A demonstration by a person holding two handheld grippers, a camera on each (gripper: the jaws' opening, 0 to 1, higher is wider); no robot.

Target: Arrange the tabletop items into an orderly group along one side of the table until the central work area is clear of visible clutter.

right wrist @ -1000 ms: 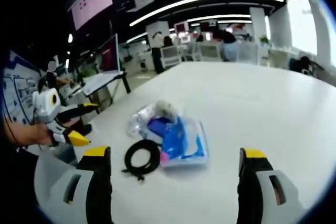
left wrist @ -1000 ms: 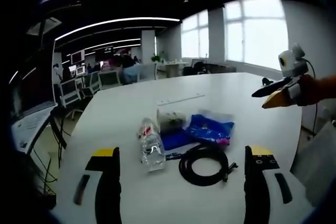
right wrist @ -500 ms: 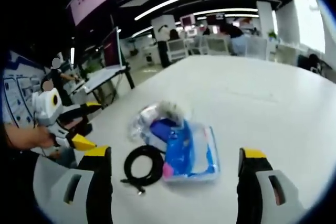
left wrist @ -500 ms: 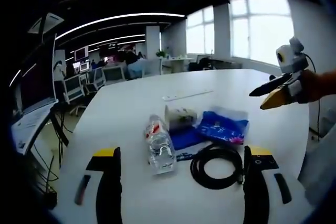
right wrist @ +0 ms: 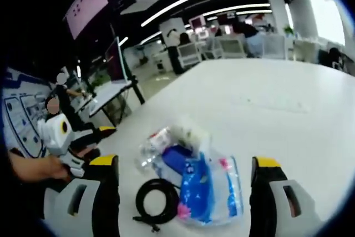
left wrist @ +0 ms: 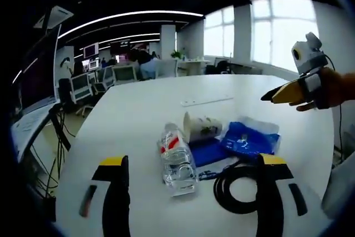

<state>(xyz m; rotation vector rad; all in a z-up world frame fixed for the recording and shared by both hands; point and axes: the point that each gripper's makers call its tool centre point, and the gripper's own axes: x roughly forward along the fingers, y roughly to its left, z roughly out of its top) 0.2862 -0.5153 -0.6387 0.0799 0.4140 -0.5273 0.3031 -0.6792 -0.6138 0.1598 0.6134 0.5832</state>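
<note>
On the large white round-edged table (left wrist: 138, 115), a small cluster of items is seen close together in the left gripper view. Furthest left in that cluster, a clear plastic water bottle with a red-and-white label (left wrist: 177, 158) is laid on its side, its length running away from the camera. Just beside it, a white paper cup with a dark printed pattern (left wrist: 202, 127) is tipped over, its open mouth turned toward the bottle. Next, a blue crinkled plastic packet (left wrist: 249, 137) is spread over a flat dark-blue item (left wrist: 206, 151). Nearest the camera on the right, a coiled black cable (left wrist: 239, 186) is laid flat, partly hidden behind the right jaw. The left gripper (left wrist: 193, 201) is held with its yellow-tipped black jaws spread wide and nothing between them; the bottle is framed in the gap but is not touched. At the far right, the right gripper (left wrist: 282, 94) is held in a hand above the table, well apart from the cluster; whether its jaws are parted cannot be told from there.

In the right gripper view, the left gripper (right wrist: 83, 145) is seen at the left edge. The cable (right wrist: 158, 203), bottle (right wrist: 152, 147), cup (right wrist: 187, 132) and packet (right wrist: 208, 192) are grouped between the widely parted, empty jaws of the right gripper (right wrist: 186, 192).
</note>
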